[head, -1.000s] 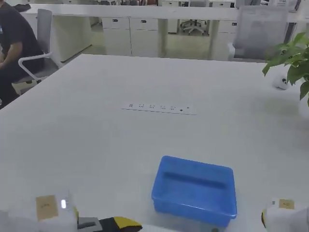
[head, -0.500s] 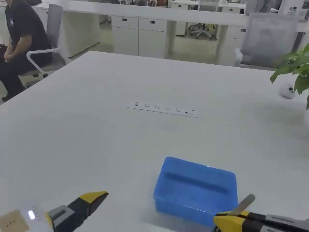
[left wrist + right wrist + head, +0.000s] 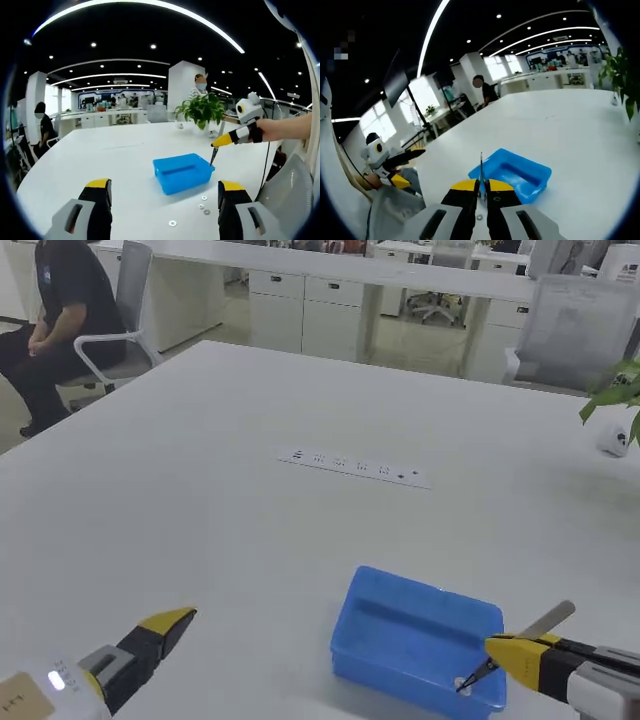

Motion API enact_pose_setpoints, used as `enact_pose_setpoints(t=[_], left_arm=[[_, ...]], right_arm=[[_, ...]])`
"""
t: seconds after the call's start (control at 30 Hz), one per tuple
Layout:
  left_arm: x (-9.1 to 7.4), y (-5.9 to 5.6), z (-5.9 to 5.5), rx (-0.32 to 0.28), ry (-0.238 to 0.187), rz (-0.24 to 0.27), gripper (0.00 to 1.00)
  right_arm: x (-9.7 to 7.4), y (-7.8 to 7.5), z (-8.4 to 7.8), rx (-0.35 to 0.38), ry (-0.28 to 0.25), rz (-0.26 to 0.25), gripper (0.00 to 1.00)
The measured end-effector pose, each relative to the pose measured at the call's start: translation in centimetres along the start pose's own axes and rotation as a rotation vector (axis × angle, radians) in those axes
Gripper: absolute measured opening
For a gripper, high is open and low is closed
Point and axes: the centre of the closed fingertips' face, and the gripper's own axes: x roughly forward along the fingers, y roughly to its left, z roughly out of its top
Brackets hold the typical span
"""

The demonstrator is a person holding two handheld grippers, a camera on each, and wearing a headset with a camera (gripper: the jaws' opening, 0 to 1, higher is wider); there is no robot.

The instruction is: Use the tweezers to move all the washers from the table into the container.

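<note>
4 washers (image 3: 201,206) wait on the table as the tweezers reach the bin

Broad and white, the table (image 3: 200,490) carries the blue container (image 3: 395,665) near the person's edge. The left gripper (image 3: 164,186) hangs low on its side with its 2 jaws spread wide and nothing between them. It is well apart from the container. The right gripper (image 3: 481,186) has its jaws pressed together on the tweezers (image 3: 548,621), whose dark tips point down at the container's near right corner.

What has changed is the right side. 1 second ago both grippers barely showed at the bottom of the head view. Half a second ago the yellow jaws sat below the container's front wall. Now the tweezer tips stand over the rim at that corner, though the headset has also shifted. A pale speck sits at the tips in the head view. It may be a washer, but it is too small to be sure.

In the left gripper view, 4 washers lie loose on the table just beside the container's near side.

My reading is that this is a drop-off. The next move would be to ease the pinch over the bin. With 4 still out, the job is far from finished.
</note>
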Motion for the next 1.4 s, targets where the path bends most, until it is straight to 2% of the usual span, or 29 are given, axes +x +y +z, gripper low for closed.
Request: enact_pose_setpoints(t=[0.1, 0.3, 0.4, 0.57, 0.73, 1.03, 1.4], left_arm=[[0.0, -0.1, -0.1, 0.020, 0.009, 0.002, 0.89], [0.2, -0.7, -0.3, 0.064, 0.025, -0.017, 0.88], [0.1, -0.6, -0.2, 0.063, 0.017, -0.015, 0.87], [-0.1, -0.1, 0.0, 0.031, 0.003, 0.002, 0.86], [-0.1, 0.0, 0.1, 0.026, -0.003, 0.007, 0.86], [0.0, -0.1, -0.1, 0.032, 0.011, 0.001, 0.85], [0.0, -0.2, -0.3, 0.040, 0.024, -0.006, 0.84]], right_arm=[[0.2, -0.5, 0.4, -0.023, -0.005, -0.021, 0.03], [0.9, -2.3, 0.2, -0.091, 0.024, -0.074, 0.03], [1.3, -3.2, -0.1, -0.116, 0.042, -0.097, 0.03], [2.0, -4.8, -0.2, -0.137, 0.036, -0.135, 0.03], [3.2, -6.4, -1.4, -0.136, 0.063, -0.154, 0.03], [4.5, -7.6, -3.1, -0.148, 0.112, -0.165, 0.03], [4.6, -7.7, -3.5, -0.184, 0.141, -0.166, 0.03]])
